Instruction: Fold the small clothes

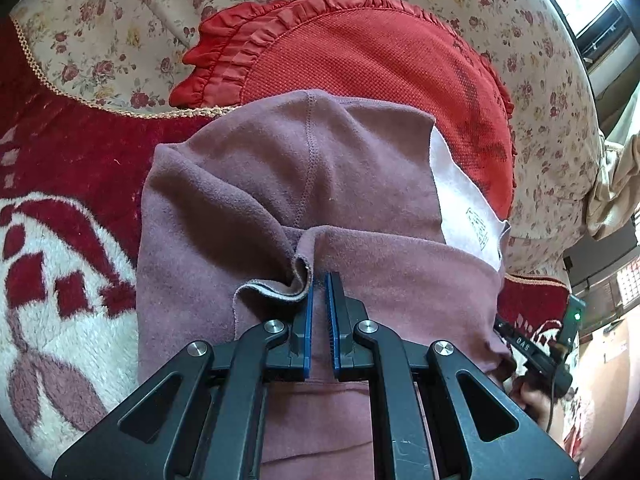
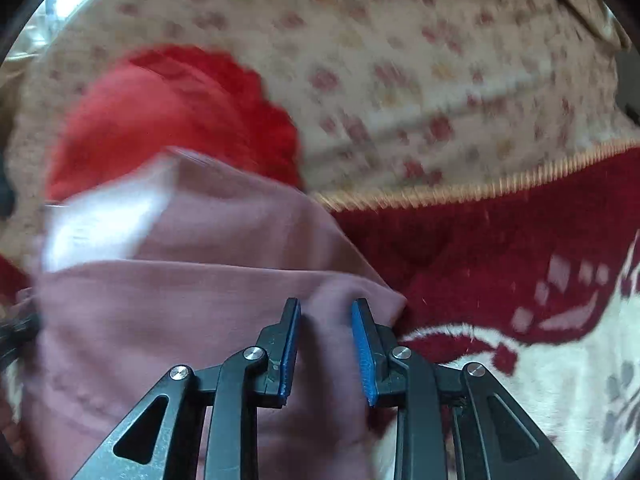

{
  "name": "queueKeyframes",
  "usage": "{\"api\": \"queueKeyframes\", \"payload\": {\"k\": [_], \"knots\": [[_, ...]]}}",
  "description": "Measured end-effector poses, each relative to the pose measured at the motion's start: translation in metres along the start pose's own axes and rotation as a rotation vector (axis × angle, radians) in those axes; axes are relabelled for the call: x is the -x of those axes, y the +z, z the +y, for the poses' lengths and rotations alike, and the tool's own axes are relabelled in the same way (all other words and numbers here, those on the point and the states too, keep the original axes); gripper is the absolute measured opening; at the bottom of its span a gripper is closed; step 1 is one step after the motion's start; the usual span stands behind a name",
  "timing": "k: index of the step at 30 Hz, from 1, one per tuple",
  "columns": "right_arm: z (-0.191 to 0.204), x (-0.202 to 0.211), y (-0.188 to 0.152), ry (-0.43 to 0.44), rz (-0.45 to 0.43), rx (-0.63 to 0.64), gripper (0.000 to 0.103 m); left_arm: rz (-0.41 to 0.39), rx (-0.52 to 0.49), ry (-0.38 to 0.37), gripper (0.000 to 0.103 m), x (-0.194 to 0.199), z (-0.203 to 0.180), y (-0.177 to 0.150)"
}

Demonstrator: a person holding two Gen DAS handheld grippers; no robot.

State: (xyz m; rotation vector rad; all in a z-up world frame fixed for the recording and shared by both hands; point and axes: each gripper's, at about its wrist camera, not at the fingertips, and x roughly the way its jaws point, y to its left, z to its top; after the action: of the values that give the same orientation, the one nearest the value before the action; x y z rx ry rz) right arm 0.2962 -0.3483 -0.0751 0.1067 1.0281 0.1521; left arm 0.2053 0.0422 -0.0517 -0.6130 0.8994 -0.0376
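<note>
I'm looking down at a plush red and white blanket (image 1: 60, 280), thick pile, with a floral cover (image 1: 120, 20) lying behind it, its braided trim (image 2: 460, 190) marking the boundary. A red ruffled cushion (image 1: 360, 52) sits on the floral cover. Window light comes in at the upper right of the left view.

The mauve garment (image 1: 248, 184) lies across the blanket, its far end running up onto the cushion. A pale inner face with a printed label (image 1: 478, 226) shows at its right edge. A fold of it crosses the near part.

My left gripper (image 1: 319, 284) has its fingers nearly together, tips at a curled hem of the cloth; I can't say the pads actually pinch the fabric. My right gripper (image 2: 326, 308) has fingers apart, straddling a ridge of cloth near the garment's right corner, pads not pressing. That view is blurred.

Open blanket lies left of the garment in the left view and right of it in the right view. The right gripper's body (image 1: 532, 354) shows close by the garment's right edge.
</note>
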Motion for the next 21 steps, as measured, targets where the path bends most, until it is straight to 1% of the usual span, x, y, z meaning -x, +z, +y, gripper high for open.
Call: {"api": "queueKeyframes", "payload": {"k": [1, 3, 4, 6, 7, 8, 10, 11, 12, 14, 15, 16, 17, 18, 20, 21], "knots": [[-0.006, 0.001, 0.001, 0.026, -0.002, -0.028, 0.026, -0.001, -0.005, 0.004, 0.006, -0.001, -0.001, 0.000], [-0.011, 0.003, 0.004, 0.042, 0.012, -0.055, 0.026, -0.003, -0.012, 0.011, 0.006, -0.001, -0.002, 0.000], [-0.011, 0.005, 0.004, 0.034, 0.010, -0.048, 0.026, -0.004, -0.012, 0.012, 0.006, -0.002, -0.004, 0.001], [-0.004, 0.018, 0.007, -0.014, -0.019, -0.025, 0.026, -0.004, -0.004, 0.007, 0.006, -0.002, -0.002, 0.001], [0.002, 0.028, 0.009, -0.011, -0.057, -0.009, 0.026, -0.004, 0.003, 0.002, 0.006, -0.002, -0.001, 0.001], [0.011, 0.039, 0.010, 0.024, -0.097, 0.003, 0.026, -0.005, 0.009, -0.003, 0.006, -0.002, -0.001, 0.001], [0.029, 0.050, 0.012, 0.117, -0.127, 0.037, 0.026, -0.006, 0.010, -0.007, 0.006, -0.002, -0.001, 0.001], [0.042, 0.049, 0.011, 0.147, -0.122, 0.063, 0.026, -0.006, 0.009, -0.009, 0.006, -0.002, -0.001, 0.001], [0.054, 0.045, 0.009, 0.158, -0.103, 0.099, 0.026, -0.006, 0.011, -0.011, 0.006, -0.002, 0.000, 0.001], [0.068, 0.026, 0.001, 0.112, -0.029, 0.166, 0.027, -0.006, 0.016, -0.017, 0.006, -0.001, 0.002, 0.001], [0.070, 0.019, -0.004, 0.093, -0.030, 0.183, 0.027, -0.004, 0.016, -0.019, 0.006, -0.001, 0.003, 0.001], [0.070, 0.021, -0.005, 0.095, -0.059, 0.189, 0.027, -0.003, 0.019, -0.021, 0.006, -0.001, 0.003, 0.002], [0.069, 0.023, -0.003, 0.094, -0.055, 0.192, 0.027, -0.002, 0.022, -0.023, 0.006, -0.001, 0.003, 0.002], [0.066, 0.028, -0.001, 0.091, -0.045, 0.186, 0.027, 0.000, 0.025, -0.024, 0.006, -0.001, 0.004, 0.002], [0.056, 0.047, 0.003, 0.100, -0.088, 0.160, 0.027, -0.001, 0.029, -0.023, 0.006, -0.001, 0.004, 0.002], [0.048, 0.058, -0.003, 0.102, -0.096, 0.145, 0.027, -0.001, 0.030, -0.022, 0.006, -0.001, 0.005, 0.002]]}}
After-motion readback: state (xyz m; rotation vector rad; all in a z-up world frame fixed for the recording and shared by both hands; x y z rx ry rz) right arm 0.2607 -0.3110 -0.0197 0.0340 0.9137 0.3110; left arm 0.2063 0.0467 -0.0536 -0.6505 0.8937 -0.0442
